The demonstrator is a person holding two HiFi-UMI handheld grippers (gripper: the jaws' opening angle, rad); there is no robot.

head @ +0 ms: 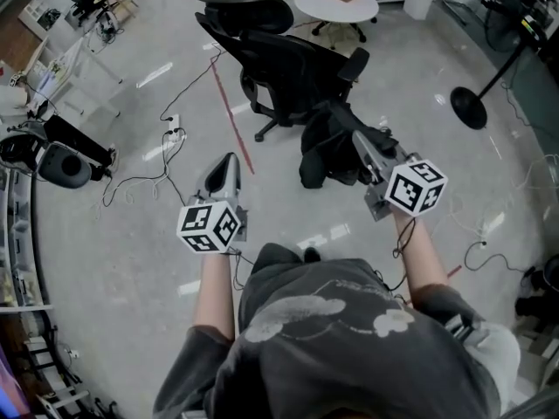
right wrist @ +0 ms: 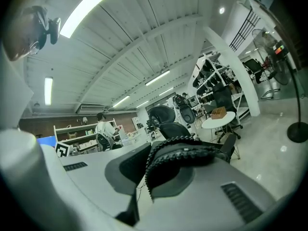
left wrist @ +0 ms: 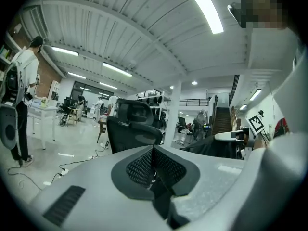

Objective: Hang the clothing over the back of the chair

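Right tool (head: 358, 138) clamps clothing (head: 325, 157), near chair (head: 288, 64); open floor (head: 122, 234) left.

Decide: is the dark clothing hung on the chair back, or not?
Not hung: the clothing dangles bunched from the right gripper; the chair back is bare.

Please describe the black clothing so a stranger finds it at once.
Start at the round white table and come down past the nearer black office chair. The black clothing hangs bunched from the right gripper; unlike that chair, it is limp cloth.
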